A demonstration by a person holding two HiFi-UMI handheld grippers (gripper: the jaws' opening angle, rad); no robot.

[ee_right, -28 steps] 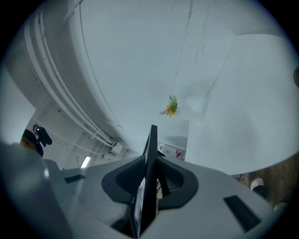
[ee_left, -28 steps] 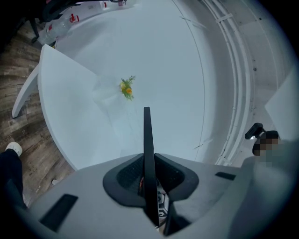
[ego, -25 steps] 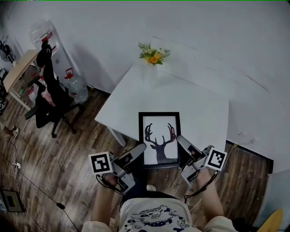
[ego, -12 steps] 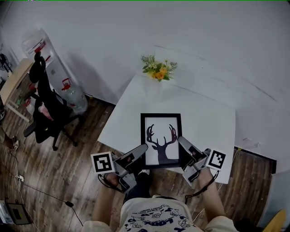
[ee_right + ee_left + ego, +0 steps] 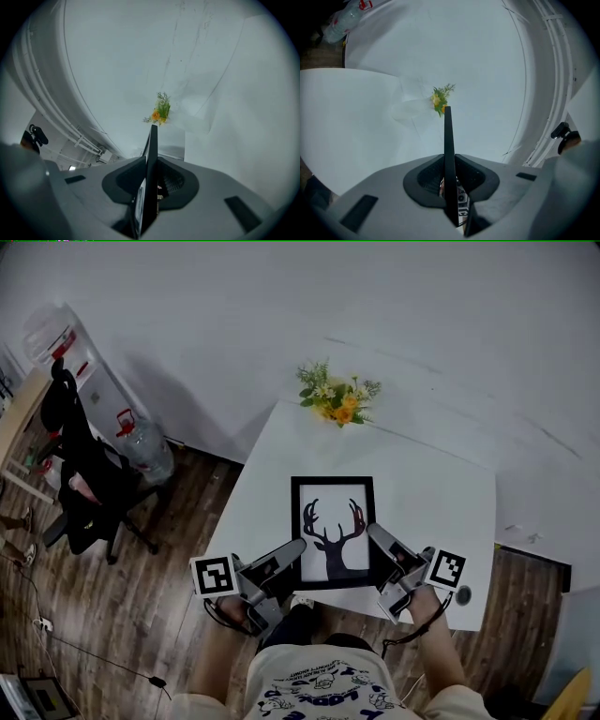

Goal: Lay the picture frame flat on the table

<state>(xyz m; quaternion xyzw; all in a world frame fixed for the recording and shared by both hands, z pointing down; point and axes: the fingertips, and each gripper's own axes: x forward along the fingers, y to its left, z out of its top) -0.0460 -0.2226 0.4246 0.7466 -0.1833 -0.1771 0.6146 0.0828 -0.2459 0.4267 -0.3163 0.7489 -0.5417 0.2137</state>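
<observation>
A black picture frame (image 5: 333, 532) with a deer silhouette print hangs face up over the near part of the white table (image 5: 422, 493). My left gripper (image 5: 293, 555) is shut on its left edge and my right gripper (image 5: 374, 538) is shut on its right edge. In the left gripper view the frame (image 5: 448, 154) shows edge-on as a thin black strip between the pads. The right gripper view has the frame (image 5: 151, 178) edge-on too, pinched between the dark pads. Whether the frame touches the tabletop I cannot tell.
A vase of yellow and orange flowers (image 5: 339, 401) stands at the table's far edge by the white wall. A black office chair (image 5: 80, 484) and water bottles (image 5: 142, 448) stand on the wooden floor at the left. The table's near edge lies just past my grippers.
Both grippers have carried the frame forward over the table. The table and flowers now sit closer beneath the frame, and the chair has slid towards the left edge of the view.
</observation>
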